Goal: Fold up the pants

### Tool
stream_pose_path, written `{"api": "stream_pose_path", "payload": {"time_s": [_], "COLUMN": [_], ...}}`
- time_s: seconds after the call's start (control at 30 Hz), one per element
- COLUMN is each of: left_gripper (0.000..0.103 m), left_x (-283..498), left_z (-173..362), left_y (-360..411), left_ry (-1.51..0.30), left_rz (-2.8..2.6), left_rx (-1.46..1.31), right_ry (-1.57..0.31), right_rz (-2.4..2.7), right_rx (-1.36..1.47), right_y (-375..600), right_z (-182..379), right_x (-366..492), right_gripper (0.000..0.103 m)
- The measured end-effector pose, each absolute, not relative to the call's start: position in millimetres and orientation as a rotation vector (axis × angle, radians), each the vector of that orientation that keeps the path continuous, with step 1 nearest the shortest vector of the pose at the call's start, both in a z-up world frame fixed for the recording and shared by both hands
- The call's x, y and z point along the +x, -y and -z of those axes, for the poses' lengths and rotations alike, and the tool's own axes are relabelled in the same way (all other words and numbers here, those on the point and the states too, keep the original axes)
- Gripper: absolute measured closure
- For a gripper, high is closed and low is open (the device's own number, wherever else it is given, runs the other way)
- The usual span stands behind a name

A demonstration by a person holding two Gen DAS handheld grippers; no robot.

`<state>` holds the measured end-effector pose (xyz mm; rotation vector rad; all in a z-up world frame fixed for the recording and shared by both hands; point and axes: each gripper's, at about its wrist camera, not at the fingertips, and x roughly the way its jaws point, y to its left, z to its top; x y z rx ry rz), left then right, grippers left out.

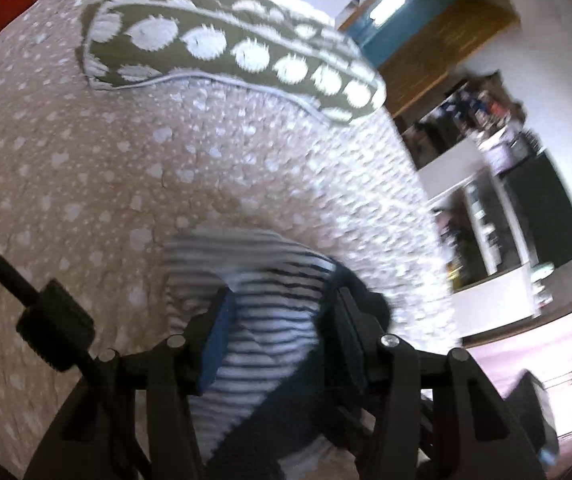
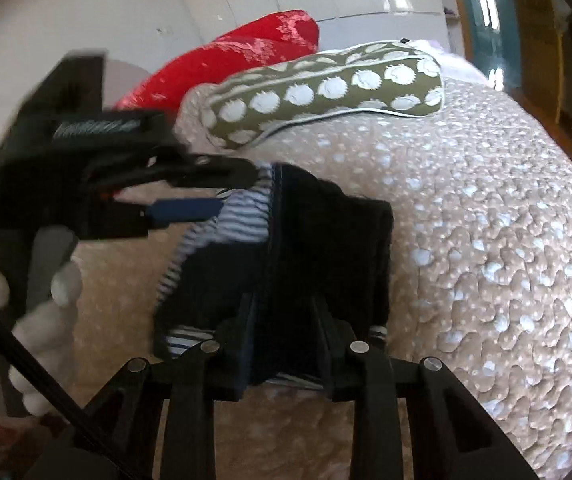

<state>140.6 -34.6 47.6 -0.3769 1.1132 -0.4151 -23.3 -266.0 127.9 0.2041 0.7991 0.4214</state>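
Your left claw (image 2: 242,188) and right claw (image 2: 282,320) each pinch the dark, stripe-lined pants (image 2: 326,240), bunched above the bed (image 2: 486,220) near the dotted bolster (image 2: 326,92). Motion blur and the claws hide the folds.

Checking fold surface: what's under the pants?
The pants rest on a beige dotted bedspread, bare around them. The patch directly beneath is covered, so anything there cannot be seen.

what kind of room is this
Most likely a bedroom in a home. The work surface is a bed with a beige quilted bedspread, an olive pillow with white dots and a red pillow lie at its far end, and cluttered shelves line the wall beyond.
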Motion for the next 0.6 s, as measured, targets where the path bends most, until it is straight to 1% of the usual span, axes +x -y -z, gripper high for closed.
{"api": "stream_pose_path", "payload": {"time_s": [0.07,0.23,0.33,0.4,0.5,0.57,0.6], "left_gripper": [0.053,0.053,0.053,0.053,0.052,0.051,0.050], "left_x": [145.7,145.4,138.1,121.2,84.7,54.7,40.0], "left_z": [-36.6,-26.3,-35.5,-51.4,-75.9,-90.5,-98.2], "left_y": [36.9,21.4,13.6,7.1,-0.7,-4.2,-3.8], "left_ry": [-1.126,-1.117,-1.113,-1.087,-1.026,-0.973,-0.940], "left_rz": [0.404,0.429,0.425,0.425,0.404,0.366,0.334], "left_rx": [-0.364,-0.450,-0.475,-0.470,-0.430,-0.385,-0.352], "right_ry": [-0.788,-0.768,-0.766,-0.768,-0.734,-0.702,-0.688], "right_rz": [-0.406,-0.408,-0.407,-0.403,-0.393,-0.388,-0.379], "right_rx": [0.168,0.121,0.108,0.122,0.204,0.229,0.234], "right_y": [261.7,255.2,252.7,255.9,273.4,282.4,286.4], "right_z": [-119.1,-111.0,-112.3,-121.1,-141.3,-152.8,-156.4], "right_x": [-23.4,-22.7,-20.6,-20.3,-35.5,-51.4,-62.2], "right_gripper": [0.074,0.073,0.073,0.073,0.063,0.053,0.052]}}
